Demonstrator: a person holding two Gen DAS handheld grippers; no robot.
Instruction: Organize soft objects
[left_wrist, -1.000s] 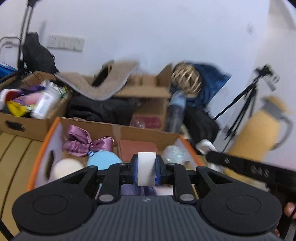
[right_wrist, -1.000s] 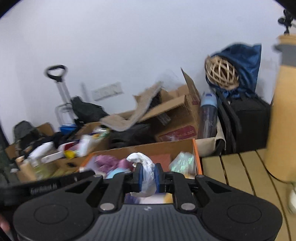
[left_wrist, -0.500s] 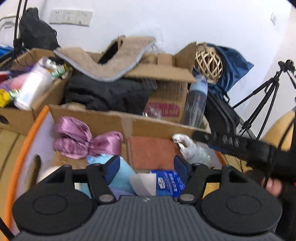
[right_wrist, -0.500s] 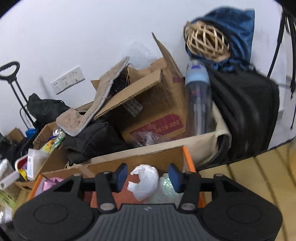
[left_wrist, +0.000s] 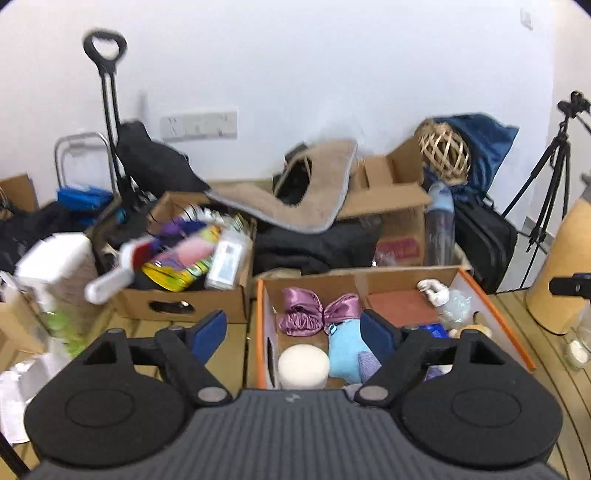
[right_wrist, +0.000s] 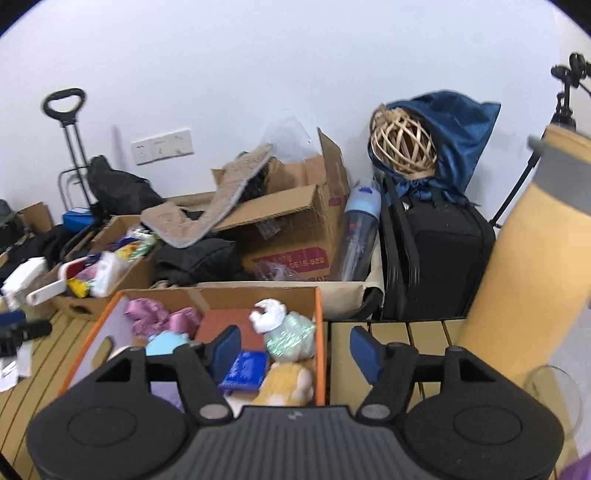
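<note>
Left wrist view: my left hand-held gripper (left_wrist: 293, 330) has just been opening, wide and empty, above the orange-edged box (left_wrist: 260, 325) at 1 o'clock on the slatted worktop (left_wrist: 229, 343); right wrist view: my right hand-held gripper (right_wrist: 293, 349) has likewise been opening, empty; white bundle (right_wrist: 267, 319) lies in the box at 11 o'clock.

A woven rattan ball (right_wrist: 402, 144) sits against a dark blue satin cloth (right_wrist: 458, 122) on top of a black suitcase (right_wrist: 439, 258). A clear bottle with a light blue cap (right_wrist: 360, 236) leans beside a tattered brown cardboard carton (right_wrist: 295, 229), with a beige fleecy mat (right_wrist: 207, 218) draped over it. A black tripod (left_wrist: 546, 184) stands by the white wall, near a white socket strip (left_wrist: 199, 125) and a black trolley handle (left_wrist: 105, 48).
</note>
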